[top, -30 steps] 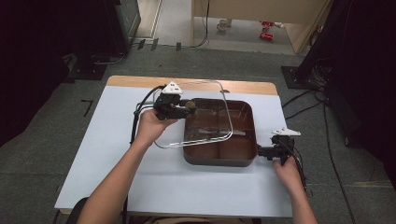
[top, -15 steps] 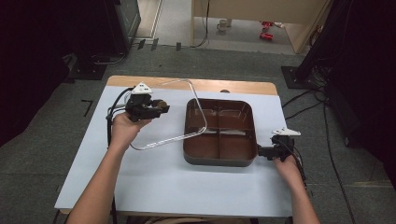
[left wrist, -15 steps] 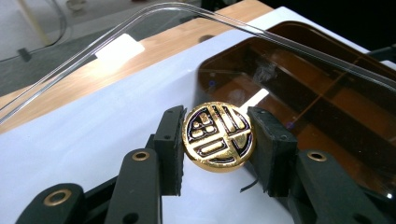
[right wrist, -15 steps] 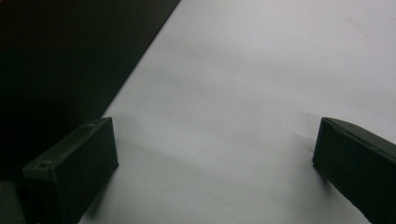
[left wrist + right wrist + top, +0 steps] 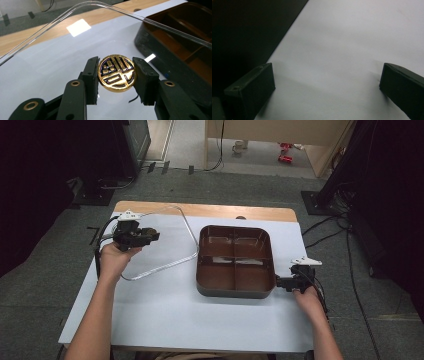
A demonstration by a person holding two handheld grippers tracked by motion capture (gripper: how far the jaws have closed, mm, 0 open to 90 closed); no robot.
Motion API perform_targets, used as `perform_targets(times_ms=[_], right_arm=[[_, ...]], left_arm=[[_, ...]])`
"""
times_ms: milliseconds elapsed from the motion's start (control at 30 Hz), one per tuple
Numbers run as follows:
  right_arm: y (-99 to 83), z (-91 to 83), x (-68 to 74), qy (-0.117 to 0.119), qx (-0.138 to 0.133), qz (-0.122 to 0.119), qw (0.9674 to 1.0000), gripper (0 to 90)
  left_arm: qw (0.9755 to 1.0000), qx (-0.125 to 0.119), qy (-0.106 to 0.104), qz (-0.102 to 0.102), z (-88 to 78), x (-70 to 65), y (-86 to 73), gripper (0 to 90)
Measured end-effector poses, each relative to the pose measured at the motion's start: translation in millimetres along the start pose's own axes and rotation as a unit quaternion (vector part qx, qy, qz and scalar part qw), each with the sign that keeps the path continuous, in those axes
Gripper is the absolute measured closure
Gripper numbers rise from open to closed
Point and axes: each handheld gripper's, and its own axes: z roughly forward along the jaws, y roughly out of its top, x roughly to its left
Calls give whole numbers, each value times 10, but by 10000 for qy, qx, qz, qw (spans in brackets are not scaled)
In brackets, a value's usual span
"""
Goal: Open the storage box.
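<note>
A clear lid (image 5: 165, 242) with a round gold knob (image 5: 116, 73) hangs tilted over the bench's (image 5: 165, 315) left side, the left claw (image 5: 116, 77) clamped on that knob. Right of it sits a brown four-compartment tray (image 5: 235, 262). The right claw (image 5: 325, 85) gapes empty beside the tray's right edge.

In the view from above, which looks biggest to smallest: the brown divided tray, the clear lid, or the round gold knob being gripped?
1. Clear lid and brown divided tray: about alike; the lid is lifted nearer the camera, so unsure.
2. Gold knob, by far the smallest, clamped in the left gripper.
</note>
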Motion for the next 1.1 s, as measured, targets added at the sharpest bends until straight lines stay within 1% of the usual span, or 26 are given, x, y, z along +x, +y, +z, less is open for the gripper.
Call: perform_targets(times_ms=[33,133,333,467,667,767,967,1000,1100], right_arm=[[0,0,0,-1,1,0,10000,0],[0,0,1,-2,1,-1,10000,0],[0,0,1,-3,1,-3,10000,0],[0,0,2,-4,0,-4,10000,0],[0,0,2,-4,2,-3,10000,0],[0,0,2,-5,2,-3,10000,0],[0,-1,2,-5,1,-4,10000,0],[-1,0,1,-4,-2,-9,10000,0],[0,0,2,-5,-1,-8,10000,0]], left_arm=[[10000,23,39,-59,22,33,-22,591],[9997,103,176,-148,85,115,-85,591],[9978,414,434,-278,237,257,-232,591],[9962,574,533,-382,311,333,-308,590],[9941,777,585,-473,398,375,-379,590],[9936,825,597,-489,421,379,-400,590],[9920,1022,667,-314,480,358,-431,589],[9921,1009,681,-291,483,353,-434,589],[9921,1011,664,-328,482,359,-432,588]])
